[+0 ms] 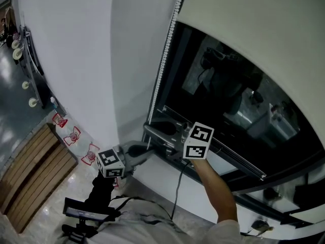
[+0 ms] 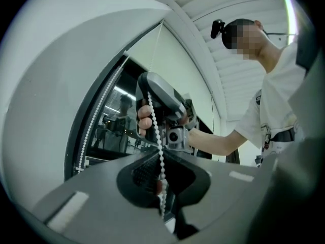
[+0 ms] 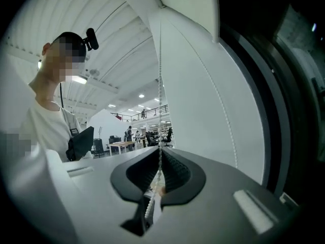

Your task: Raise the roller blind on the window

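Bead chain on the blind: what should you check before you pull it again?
1. Left gripper shut on the white bead chain: ok.
2. Right gripper shut on the same chain: ok.
3. Chain above the left gripper runs straight, with no tangle: ok.
4. Chain's other strand hangs clear of the right gripper: ok.
5. Cream roller blind fully raised: not ok. Its bottom edge hangs partway down the dark window glass.
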Available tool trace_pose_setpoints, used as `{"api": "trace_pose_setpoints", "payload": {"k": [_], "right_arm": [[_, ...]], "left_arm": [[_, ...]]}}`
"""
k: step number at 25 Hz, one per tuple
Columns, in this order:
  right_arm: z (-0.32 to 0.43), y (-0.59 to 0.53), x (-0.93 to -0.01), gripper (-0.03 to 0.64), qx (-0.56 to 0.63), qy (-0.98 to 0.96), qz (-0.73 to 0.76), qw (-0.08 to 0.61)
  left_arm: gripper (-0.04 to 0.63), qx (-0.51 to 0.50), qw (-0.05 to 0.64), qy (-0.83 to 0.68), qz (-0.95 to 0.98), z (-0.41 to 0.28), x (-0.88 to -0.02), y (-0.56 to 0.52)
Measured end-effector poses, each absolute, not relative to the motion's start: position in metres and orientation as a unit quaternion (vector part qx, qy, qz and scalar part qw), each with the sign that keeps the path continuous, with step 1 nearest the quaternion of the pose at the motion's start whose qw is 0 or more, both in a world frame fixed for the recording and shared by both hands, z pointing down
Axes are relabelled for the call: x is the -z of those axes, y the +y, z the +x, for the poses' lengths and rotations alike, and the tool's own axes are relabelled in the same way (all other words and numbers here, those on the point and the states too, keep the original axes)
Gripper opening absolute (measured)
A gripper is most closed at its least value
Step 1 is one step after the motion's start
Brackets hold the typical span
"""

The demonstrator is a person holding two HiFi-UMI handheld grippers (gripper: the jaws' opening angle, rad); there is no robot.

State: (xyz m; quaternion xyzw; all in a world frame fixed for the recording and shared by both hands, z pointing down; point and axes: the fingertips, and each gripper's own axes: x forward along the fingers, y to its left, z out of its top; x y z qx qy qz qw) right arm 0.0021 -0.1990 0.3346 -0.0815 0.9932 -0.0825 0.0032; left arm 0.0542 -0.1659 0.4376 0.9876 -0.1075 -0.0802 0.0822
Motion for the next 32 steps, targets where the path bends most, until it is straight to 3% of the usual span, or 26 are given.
{"api": "trace_pose_setpoints", "payload": {"k": [7,10,12,32], "right_arm": [[0.001,-0.189,-0.328,0.021,0.064,0.995,-0.069,0.016],[-0.005,-0.185,-0.328,0.127,0.048,0.997,-0.060,0.002],[-0.004,-0.190,-0.314,0.141,0.050,0.997,-0.060,0.021],[0.007,-0.237,-0.082,0.141,-0.088,0.985,-0.066,0.133]], "left_arm": [[-0.002,0.095,0.076,-0.104,0.987,0.053,-0.425,-0.167],[-0.002,0.095,0.075,-0.101,0.988,0.054,-0.426,-0.166],[-0.002,0.094,0.073,-0.100,0.988,0.053,-0.427,-0.165],[-0.002,0.090,0.070,-0.106,0.988,0.050,-0.428,-0.166]]}}
